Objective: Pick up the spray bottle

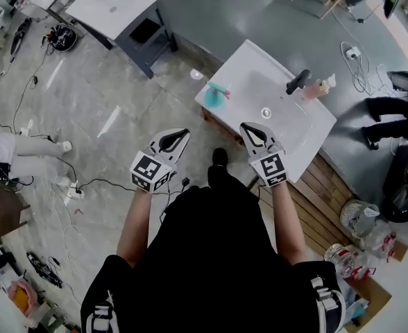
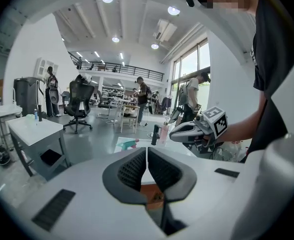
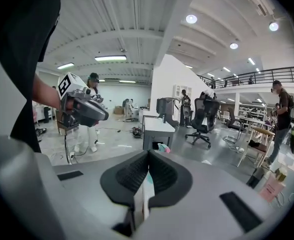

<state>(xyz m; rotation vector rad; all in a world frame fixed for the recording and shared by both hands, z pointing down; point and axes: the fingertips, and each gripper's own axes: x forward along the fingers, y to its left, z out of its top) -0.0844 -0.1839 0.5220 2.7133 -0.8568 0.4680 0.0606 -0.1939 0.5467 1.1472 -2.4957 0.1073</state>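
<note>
A teal spray bottle [image 1: 216,94] with a pink trigger lies on the left corner of the white sink counter [image 1: 245,75]. It also shows small in the left gripper view [image 2: 128,144] and just above the jaws in the right gripper view [image 3: 163,148]. My left gripper [image 1: 180,134] is held over the floor, short of the counter, with its jaws shut and nothing between them. My right gripper [image 1: 249,127] hovers at the counter's near edge, also shut and empty. Both point toward the sink, side by side, with the bottle a short way beyond and between them.
A black faucet [image 1: 298,82] and a pink soap bottle [image 1: 316,89] stand at the back of the basin. A white desk [image 1: 114,5] is farther left, cables trail over the floor [image 1: 65,186], and a person's legs [image 1: 391,116] are at the right.
</note>
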